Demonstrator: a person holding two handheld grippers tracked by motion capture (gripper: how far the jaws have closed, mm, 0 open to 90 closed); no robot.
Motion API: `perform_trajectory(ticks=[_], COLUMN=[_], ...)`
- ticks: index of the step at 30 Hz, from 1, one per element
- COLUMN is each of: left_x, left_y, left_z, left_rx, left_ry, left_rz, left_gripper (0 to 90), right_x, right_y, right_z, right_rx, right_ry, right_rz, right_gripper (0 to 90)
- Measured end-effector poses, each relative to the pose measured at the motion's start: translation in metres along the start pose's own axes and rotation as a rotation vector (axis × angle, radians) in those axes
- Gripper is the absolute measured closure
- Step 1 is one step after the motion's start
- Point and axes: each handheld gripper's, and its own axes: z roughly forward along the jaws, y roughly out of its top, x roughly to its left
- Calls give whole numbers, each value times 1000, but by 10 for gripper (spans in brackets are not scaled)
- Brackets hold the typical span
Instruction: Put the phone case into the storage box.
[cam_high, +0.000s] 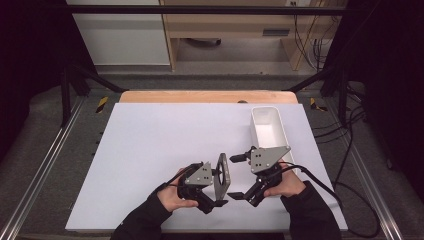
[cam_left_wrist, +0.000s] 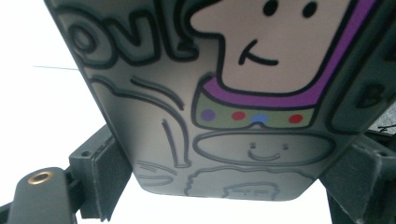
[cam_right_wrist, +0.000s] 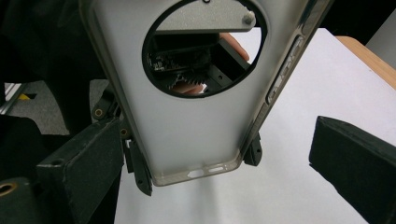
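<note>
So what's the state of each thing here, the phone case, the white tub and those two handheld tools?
Phone case: off the table, on edge, clamped between the left tool's jaws; cartoon-printed side toward the left tool.
Left gripper: shut on the phone case.
Right gripper: jaws open either side of the case, not gripping it.
White tub: upright at the table's right, nothing seen inside.
Table: white sheet on top.

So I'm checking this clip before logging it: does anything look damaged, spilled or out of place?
Nothing stands out. The left gripper holds a phone case on edge above the table; its shell looks intact. The right gripper is open beside it, and the white bin sits upright.
</note>
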Motion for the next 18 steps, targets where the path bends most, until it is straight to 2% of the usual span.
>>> perform_trajectory(ticks=[18], left_x=[-2], left_y=[1], left_z=[6], left_rx=[12], left_ry=[-22], left_rz=[13], left_gripper=[114], right_x=[1], right_y=[0], right_z=[2], right_rx=[2], right_ry=[16], right_rz=[-7], right_gripper=[31])
